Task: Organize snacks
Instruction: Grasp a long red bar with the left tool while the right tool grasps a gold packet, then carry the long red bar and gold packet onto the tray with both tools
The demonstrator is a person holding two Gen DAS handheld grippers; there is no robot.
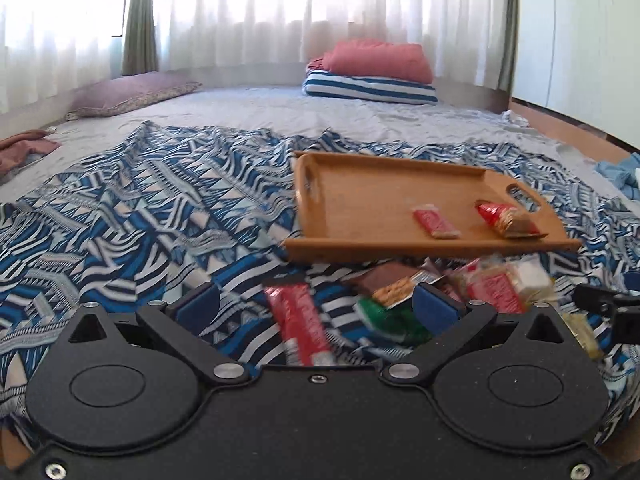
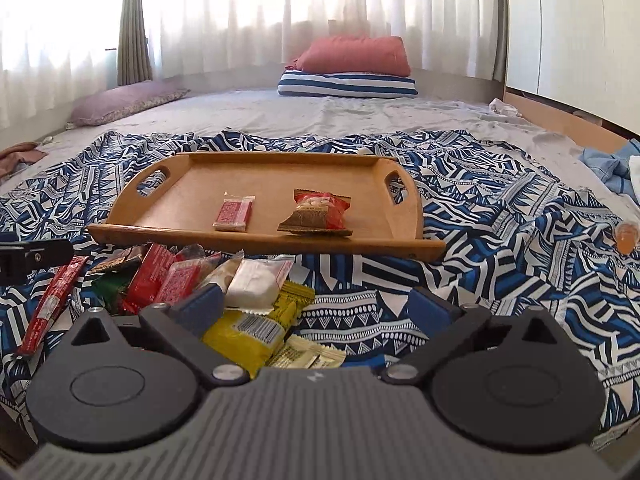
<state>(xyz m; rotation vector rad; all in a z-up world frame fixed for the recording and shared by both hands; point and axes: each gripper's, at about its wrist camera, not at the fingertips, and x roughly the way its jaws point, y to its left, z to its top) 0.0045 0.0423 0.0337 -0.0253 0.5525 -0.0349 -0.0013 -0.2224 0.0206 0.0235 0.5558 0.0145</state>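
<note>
**On the bed: both claws empty, snack pile next**

Near the tray's front edge, on the patterned sheet, sits the snack pile. Wooden tray already holds a small red packet and a nut bag toward its right half.

Left gripper: jaws apart, straddling the long red bar, not pinching. Right gripper: jaws apart over the yellow packet, empty.

Advice: take one wrapper each, grip across the narrow width, lift clear of neighbours, place on the tray's bare left half.
</note>
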